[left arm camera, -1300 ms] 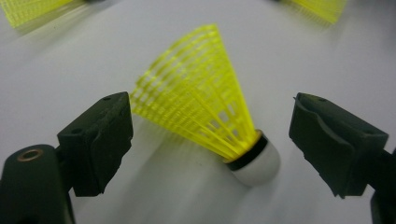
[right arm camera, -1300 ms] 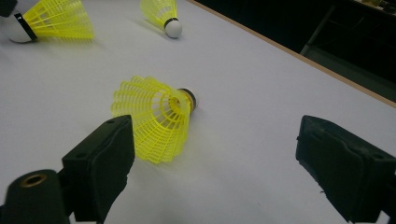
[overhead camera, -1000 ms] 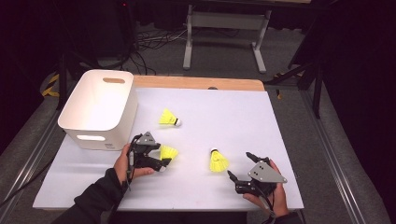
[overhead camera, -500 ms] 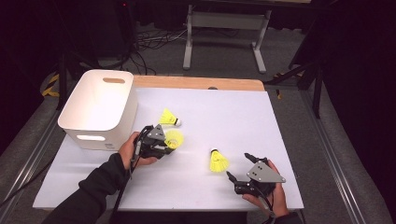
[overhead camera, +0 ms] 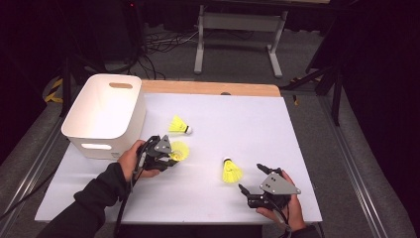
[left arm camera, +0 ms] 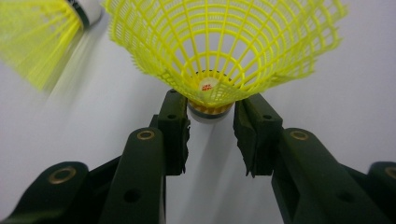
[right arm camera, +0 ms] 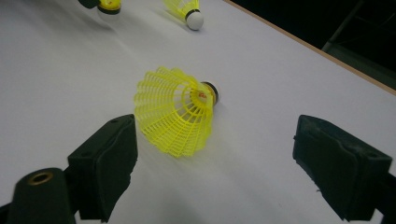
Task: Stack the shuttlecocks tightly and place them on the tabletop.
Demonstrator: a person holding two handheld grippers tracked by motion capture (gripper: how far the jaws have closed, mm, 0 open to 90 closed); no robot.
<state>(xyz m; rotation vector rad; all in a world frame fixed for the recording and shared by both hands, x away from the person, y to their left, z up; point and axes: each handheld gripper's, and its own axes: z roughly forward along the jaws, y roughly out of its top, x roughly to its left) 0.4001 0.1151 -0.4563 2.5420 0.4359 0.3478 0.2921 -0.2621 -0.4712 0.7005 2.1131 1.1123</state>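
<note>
Gripping a yellow shuttlecock (left arm camera: pixel 219 51) by its cork, the left gripper (overhead camera: pixel 166 154) is closed on it beside the white bin (overhead camera: pixel 104 114); judging by this, pickup is done & next is lifting it over the bin rim w/o crushing the skirt. Right gripper (overhead camera: pixel 249 179) is sitting wide open, holding nothing, near a 2nd shuttlecock (right arm camera: pixel 180 109) lying on the white counter (overhead camera: pixel 237 119). Left gripper view is showing the cork clamp; high view is showing a 3rd shuttlecock (overhead camera: pixel 179 126).

High camera above the table (overhead camera: pixel 297 148); two close jaw-level cameras, shared shuttlecocks (overhead camera: pixel 231 171)
</note>
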